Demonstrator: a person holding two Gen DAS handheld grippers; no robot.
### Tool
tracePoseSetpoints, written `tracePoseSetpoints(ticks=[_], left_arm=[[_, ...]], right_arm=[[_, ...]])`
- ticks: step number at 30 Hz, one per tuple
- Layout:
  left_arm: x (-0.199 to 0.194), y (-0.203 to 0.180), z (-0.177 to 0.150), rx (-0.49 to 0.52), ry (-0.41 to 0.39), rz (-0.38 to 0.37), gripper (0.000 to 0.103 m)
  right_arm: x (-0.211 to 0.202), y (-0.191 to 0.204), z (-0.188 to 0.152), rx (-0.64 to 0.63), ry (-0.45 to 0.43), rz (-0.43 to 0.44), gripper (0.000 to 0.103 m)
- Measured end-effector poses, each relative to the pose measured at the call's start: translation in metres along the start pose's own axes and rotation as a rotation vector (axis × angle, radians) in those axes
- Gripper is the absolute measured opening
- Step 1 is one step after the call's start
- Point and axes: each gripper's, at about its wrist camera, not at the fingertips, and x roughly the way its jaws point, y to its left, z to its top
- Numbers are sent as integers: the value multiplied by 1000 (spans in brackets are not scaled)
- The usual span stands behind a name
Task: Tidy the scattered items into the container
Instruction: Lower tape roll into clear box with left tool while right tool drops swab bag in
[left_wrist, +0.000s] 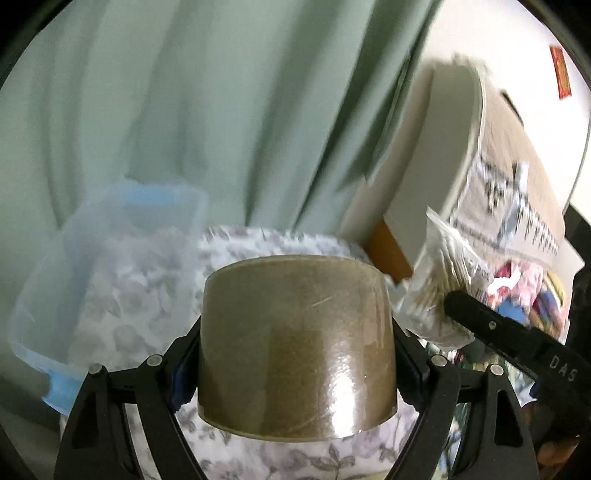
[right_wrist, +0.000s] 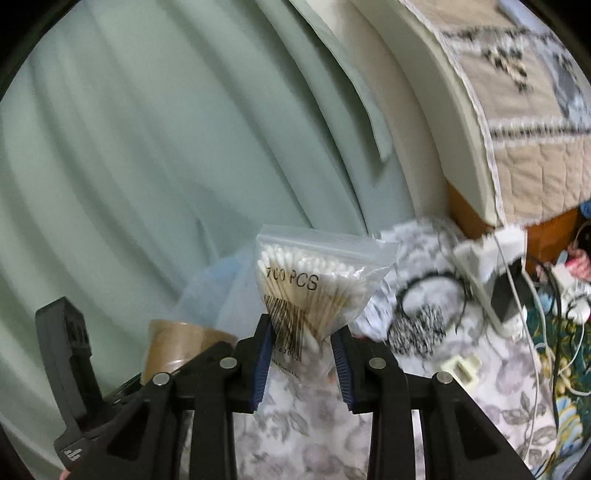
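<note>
A brown roll of packing tape (left_wrist: 295, 343) sits between the pads of my left gripper (left_wrist: 295, 354), which is shut on its flat sides and holds it up in the air. My right gripper (right_wrist: 303, 334) is shut on the lower part of a clear zip bag of cotton swabs (right_wrist: 314, 284), which stands upright above the jaws. A clear plastic container (left_wrist: 110, 266) with blue handles rests on the floral sheet, to the left of and beyond the tape. In the left wrist view the swab bag (left_wrist: 439, 291) hangs to the right. In the right wrist view the tape roll (right_wrist: 177, 343) shows at lower left.
A pale green curtain (left_wrist: 221, 110) hangs behind. At right stands a white appliance (right_wrist: 443, 110) under a quilted cover. On the floral sheet (right_wrist: 314, 435) lie a black-and-white hair band (right_wrist: 417, 325), a white charger (right_wrist: 487, 254) and several cables (right_wrist: 535, 332).
</note>
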Motion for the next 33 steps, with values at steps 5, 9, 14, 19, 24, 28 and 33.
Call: tracePoseSetpoints(ticks=[5,9,14,19,24,28,33], left_arm=[[-28,19,41,-58,-90,50,86],[-50,36,70,-120,-164,66,86],[-75,64,76,-219,-226,131,86],[-76,94,43,-271,-220,134,86],[-66,124,27,-344,-192,142,86],[-61,141,20,-378,-194,156,86],[-44,153,24,-405,-181,155,86]], right_arm=[[-8,34,29,-26,-64,44,34],[-11,63,53,-45,-108,72,34],[-11,99,73,-65,-141,99,34],[-2,120,54,-82,-128,115,34],[27,130,25,-101,-33,126,34],[46,137,12,-122,25,117,34],[64,142,0,-156,64,103,34]])
